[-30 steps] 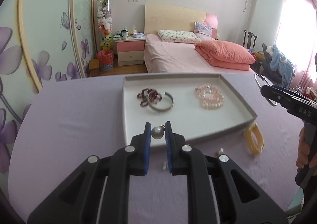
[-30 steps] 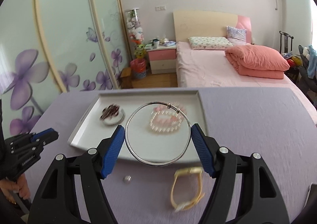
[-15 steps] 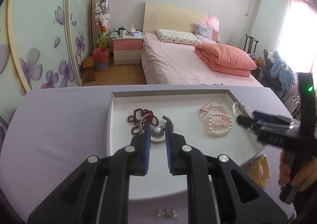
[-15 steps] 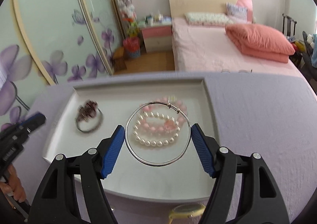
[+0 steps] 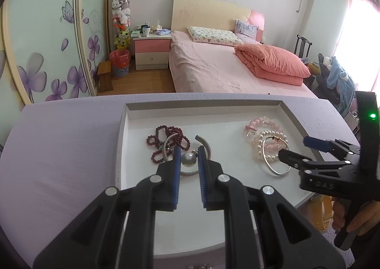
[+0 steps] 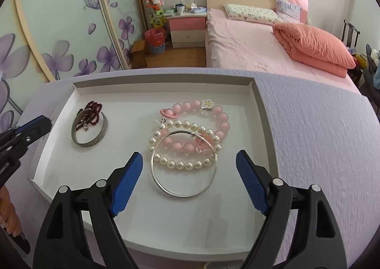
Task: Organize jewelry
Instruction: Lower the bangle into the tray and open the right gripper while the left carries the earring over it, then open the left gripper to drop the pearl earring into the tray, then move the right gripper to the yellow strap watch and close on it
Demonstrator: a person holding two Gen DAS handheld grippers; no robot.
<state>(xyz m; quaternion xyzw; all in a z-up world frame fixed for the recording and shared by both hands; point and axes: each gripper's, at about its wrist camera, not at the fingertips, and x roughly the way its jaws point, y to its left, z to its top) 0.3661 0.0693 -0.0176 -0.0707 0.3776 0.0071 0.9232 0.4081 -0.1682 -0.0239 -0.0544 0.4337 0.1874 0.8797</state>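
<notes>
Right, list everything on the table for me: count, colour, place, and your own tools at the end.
tray: one, white, on the table
table: one, lilac cover
garnet bead strand: one, dark red, tray's left side, draped over the cuff
cuff bangle: one, grey metal, open, tray's left side
pink bead bracelet: one, pink with charms, tray's right side
pearl bracelet: one, white, overlapping the pink one
thin silver bangle: one, lying on the pearl bracelet
pearl earring: one, silver-grey, in the left tool
yellow band: one, on the table beside the tray
left tool: shut on the earring, above the cuff
right tool: open, around the silver bangle
</notes>
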